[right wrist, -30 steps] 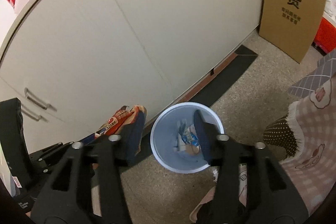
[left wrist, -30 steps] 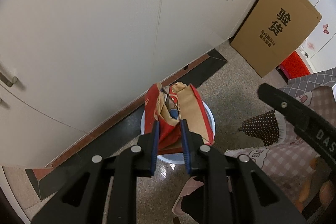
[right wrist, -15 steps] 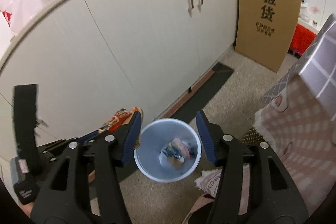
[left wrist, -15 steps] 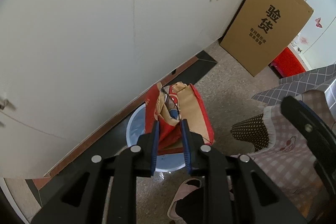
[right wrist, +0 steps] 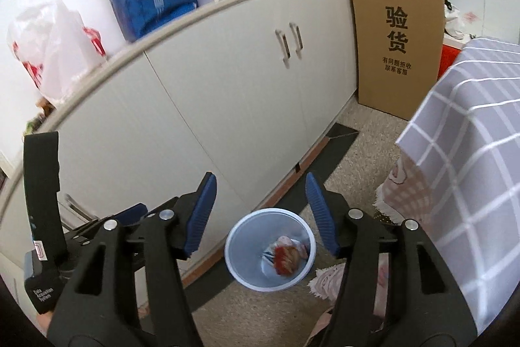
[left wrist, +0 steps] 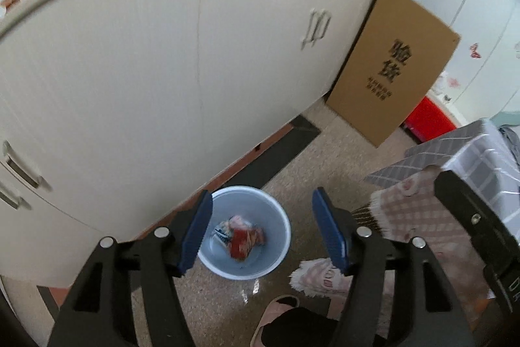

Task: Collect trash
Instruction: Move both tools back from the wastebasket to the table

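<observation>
**Red wrapper released into the bin**

Released from the left gripper [left wrist: 261, 230], the red snack wrapper [left wrist: 242, 241] that was clamped between its blue pads a second ago is now seen lying inside the pale blue trash bin [left wrist: 279, 262], on top of other wrappers. The jaws of the left gripper have just been opening and are held wide apart, with nothing between them. The right gripper [right wrist: 260, 210] has also just been opening; its jaws are likewise apart and empty.

In the left wrist view the bin is framed between the two pads, at about 6 o'clock from the white cabinet doors [left wrist: 162, 80]. It stands on the speckled floor [left wrist: 325, 158], just beside the cabinet's dark base strip. A brown cardboard sheet [left wrist: 390, 67] with black characters is propped against the cabinet at 2 o'clock from the bin. A grey checked cloth [right wrist: 461, 132] is seen at 3 o'clock in the right wrist view, and a slipper [left wrist: 276, 311] lies near the bin at 5 o'clock.
</observation>
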Available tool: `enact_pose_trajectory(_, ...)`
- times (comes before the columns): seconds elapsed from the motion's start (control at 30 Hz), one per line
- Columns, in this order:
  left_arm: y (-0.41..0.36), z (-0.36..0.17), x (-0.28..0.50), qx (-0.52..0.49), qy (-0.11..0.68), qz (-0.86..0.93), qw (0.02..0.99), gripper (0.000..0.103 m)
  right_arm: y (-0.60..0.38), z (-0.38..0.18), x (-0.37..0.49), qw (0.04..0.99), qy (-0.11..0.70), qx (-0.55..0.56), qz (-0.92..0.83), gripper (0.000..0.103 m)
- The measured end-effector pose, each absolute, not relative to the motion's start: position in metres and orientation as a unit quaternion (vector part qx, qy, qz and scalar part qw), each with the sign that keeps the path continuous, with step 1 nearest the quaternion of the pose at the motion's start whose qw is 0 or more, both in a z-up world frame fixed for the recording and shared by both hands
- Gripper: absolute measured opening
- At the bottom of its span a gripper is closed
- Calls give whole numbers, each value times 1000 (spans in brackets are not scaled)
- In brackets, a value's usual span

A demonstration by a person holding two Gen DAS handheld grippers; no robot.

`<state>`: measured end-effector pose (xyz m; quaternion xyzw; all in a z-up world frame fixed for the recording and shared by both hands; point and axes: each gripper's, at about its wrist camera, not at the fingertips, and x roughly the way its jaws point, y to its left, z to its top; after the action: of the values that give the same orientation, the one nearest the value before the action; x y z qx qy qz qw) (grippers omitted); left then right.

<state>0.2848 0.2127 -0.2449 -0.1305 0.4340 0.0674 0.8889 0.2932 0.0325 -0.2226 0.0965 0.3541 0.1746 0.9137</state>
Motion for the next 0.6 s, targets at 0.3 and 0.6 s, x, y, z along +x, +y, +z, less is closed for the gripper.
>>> enact_pose_trajectory(0.3, 143, -169, 251, -85, 377, 14, 922, 66, -35, -168, 244, 932, 309, 127, 143, 60)
enact_pose_trajectory(0.6, 17, -123, 220, -5, 343, -82, 936, 68, -143, -136, 182, 948, 268, 160, 55, 62)
